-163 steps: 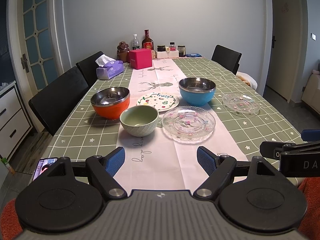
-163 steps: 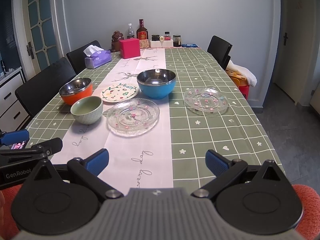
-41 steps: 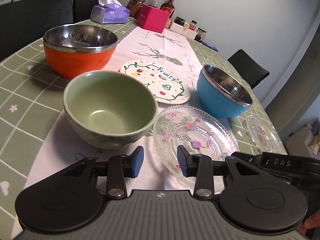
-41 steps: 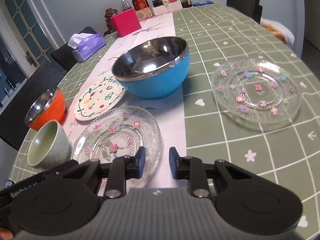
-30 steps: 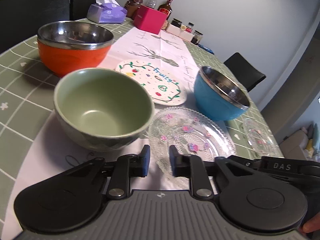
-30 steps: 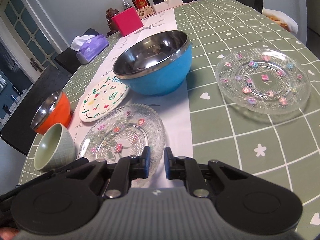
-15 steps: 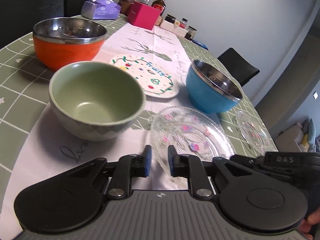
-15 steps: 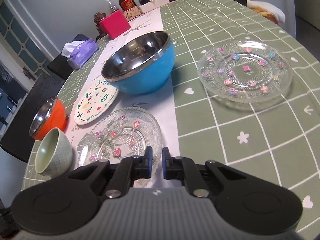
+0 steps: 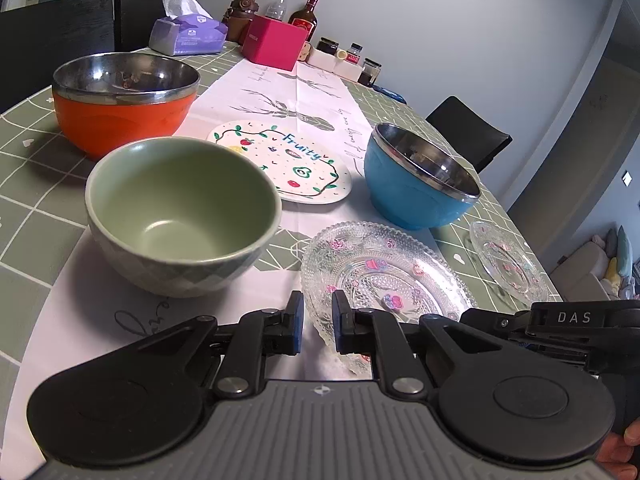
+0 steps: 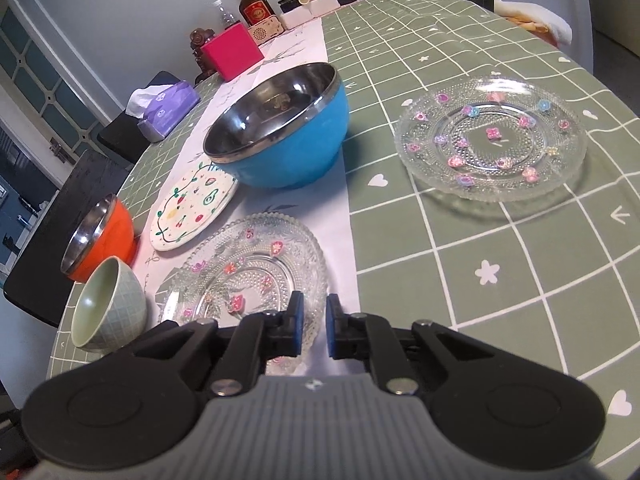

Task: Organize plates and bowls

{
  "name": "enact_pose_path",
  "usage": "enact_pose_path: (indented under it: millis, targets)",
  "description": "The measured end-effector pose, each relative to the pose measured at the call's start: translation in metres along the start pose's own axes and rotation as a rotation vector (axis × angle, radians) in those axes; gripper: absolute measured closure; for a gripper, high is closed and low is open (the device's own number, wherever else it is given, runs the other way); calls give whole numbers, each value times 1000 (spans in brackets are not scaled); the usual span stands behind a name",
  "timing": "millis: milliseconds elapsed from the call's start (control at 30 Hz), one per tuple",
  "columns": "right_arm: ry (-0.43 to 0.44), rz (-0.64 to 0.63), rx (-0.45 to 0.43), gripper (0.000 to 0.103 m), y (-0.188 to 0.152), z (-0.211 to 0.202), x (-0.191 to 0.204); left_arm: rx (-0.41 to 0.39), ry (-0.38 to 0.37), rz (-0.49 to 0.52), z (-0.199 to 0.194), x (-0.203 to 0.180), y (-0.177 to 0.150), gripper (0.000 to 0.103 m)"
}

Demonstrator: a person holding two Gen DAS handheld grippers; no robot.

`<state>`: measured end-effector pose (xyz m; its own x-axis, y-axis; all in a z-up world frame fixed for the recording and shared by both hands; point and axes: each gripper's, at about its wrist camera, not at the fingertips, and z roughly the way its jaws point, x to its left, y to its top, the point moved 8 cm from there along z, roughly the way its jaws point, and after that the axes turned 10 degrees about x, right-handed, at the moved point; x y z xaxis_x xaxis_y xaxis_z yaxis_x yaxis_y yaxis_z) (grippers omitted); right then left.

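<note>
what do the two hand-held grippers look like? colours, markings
The left hand-held gripper and the right hand-held gripper match: ribbed grey body, black linkage arms with round black covers, silver pivot screws, blue pads on the fingers. White "DAS" lettering shows on the right one's side.

Three bowls on the tabletop (image 9: 24,184): orange bowl (image 9: 120,120), green bowl (image 9: 180,216), blue bowl (image 9: 416,184). Three plates: two of clear patterned glass, near glass plate (image 9: 384,276) and far glass plate (image 10: 492,136), plus one painted plate (image 9: 280,160) (lettered "Fruity"). One pink box (image 9: 274,42), one tissue pack (image 9: 186,34). Several bottles and jars at the far end, too crowded to count.
</note>
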<state>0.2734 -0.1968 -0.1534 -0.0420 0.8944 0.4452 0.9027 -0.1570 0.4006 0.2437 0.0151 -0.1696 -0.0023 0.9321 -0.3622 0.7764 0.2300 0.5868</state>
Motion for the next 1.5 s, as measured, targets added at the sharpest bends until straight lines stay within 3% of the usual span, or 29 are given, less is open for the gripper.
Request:
enact_pose_path:
  millis: [500,867,1067,1500]
  targets:
    - [-8,-7,-32,94,-17,-46,-6,-27,-55,20,-30,-27,-13,88]
    - [-72,69,-107,94,-55,-110,-54,19,-163,104,-38,-89,-46,88]
    - [-130,145,-88,94,-68,-113,-84,72,-178,123,-22,-107,-67,88]
    - [-242,151,-91,93,-68,-105,-95,79,-189,148,-6,-116,-72,88]
